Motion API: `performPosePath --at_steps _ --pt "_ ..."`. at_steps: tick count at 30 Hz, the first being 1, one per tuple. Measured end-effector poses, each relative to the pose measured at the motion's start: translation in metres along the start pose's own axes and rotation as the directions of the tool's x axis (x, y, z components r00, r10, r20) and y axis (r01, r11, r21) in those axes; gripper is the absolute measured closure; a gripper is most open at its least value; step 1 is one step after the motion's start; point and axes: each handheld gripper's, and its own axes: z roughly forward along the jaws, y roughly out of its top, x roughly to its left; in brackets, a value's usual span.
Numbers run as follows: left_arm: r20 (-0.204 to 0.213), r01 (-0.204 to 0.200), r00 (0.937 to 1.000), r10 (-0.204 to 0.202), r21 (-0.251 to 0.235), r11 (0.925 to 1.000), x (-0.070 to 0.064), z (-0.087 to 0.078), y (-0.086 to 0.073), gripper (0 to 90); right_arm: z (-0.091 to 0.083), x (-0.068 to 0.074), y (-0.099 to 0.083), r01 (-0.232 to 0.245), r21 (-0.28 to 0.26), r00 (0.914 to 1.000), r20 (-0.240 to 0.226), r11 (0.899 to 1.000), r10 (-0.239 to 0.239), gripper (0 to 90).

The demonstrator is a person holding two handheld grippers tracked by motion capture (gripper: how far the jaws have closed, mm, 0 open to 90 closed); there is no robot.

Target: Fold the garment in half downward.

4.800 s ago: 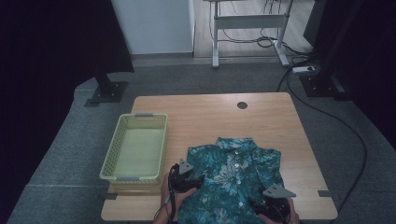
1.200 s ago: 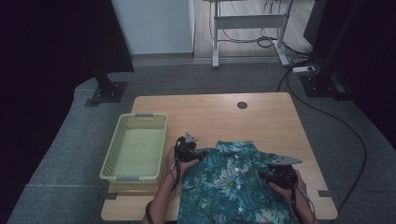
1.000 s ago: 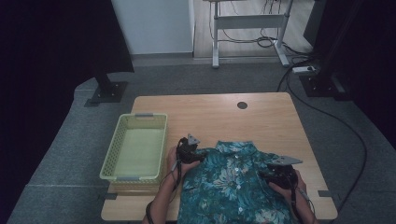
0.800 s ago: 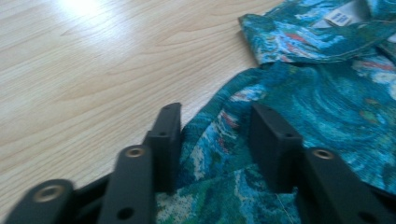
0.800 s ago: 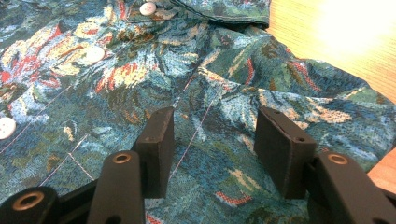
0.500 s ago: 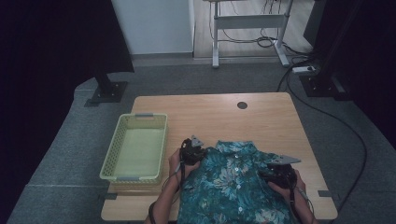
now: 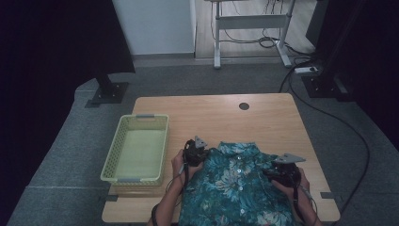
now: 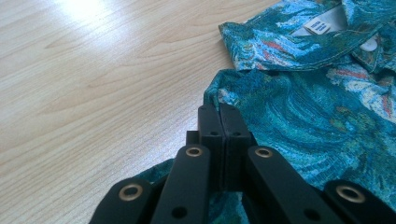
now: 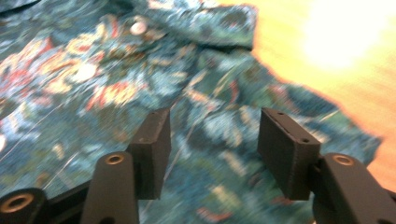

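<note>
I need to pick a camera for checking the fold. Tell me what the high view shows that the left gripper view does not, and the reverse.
High view alone: the yellow basket at the table's left, the round hole near the far edge, the person's hands, the right gripper over the shirt's right side, and the floor around.

Left gripper view alone: the white label inside the collar, a white button, and the left gripper with jaws pressed together at the shirt's edge.

Both: the blue flowered shirt and the wooden table.

The teal floral-print button-up shirt (image 7: 237, 188) runs off the high view's bottom edge, its hem cut away at the tabletop's near edge. In the right gripper view its pattern is blurred. Whether fabric sits between the left gripper's (image 8: 219, 114) closed jaws cannot be told.
</note>
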Motion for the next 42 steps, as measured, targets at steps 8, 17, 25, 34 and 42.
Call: performPosePath --at_steps 8,17,25,34,42 --pt "0.008 -0.001 1.0000 0.001 0.002 1.0000 -0.001 -0.002 0.003 89.7 0.012 -0.015 0.022 0.026 0.036 0.9996 0.006 0.999 -0.026 40.1" --pt "0.012 0.006 0.9999 -0.006 0.003 1.0000 -0.003 -0.003 0.008 89.6 0.023 -0.027 0.042 0.034 0.060 0.9990 0.027 0.998 -0.036 40.0" --pt "0.010 0.005 0.9999 -0.005 -0.003 1.0000 -0.007 -0.003 0.008 89.5 0.032 -0.029 0.049 0.046 0.100 0.9984 0.028 0.994 -0.049 39.5" --pt "0.009 0.003 1.0000 -0.003 -0.011 0.9999 -0.008 -0.005 0.009 89.5 0.042 -0.039 0.041 0.031 0.177 0.9995 -0.004 0.984 -0.031 38.0" --pt "0.005 -0.003 1.0000 0.003 -0.013 0.9999 -0.008 -0.008 0.009 89.5 0.041 -0.040 0.040 0.028 0.166 0.9993 -0.030 0.986 -0.023 53.0"
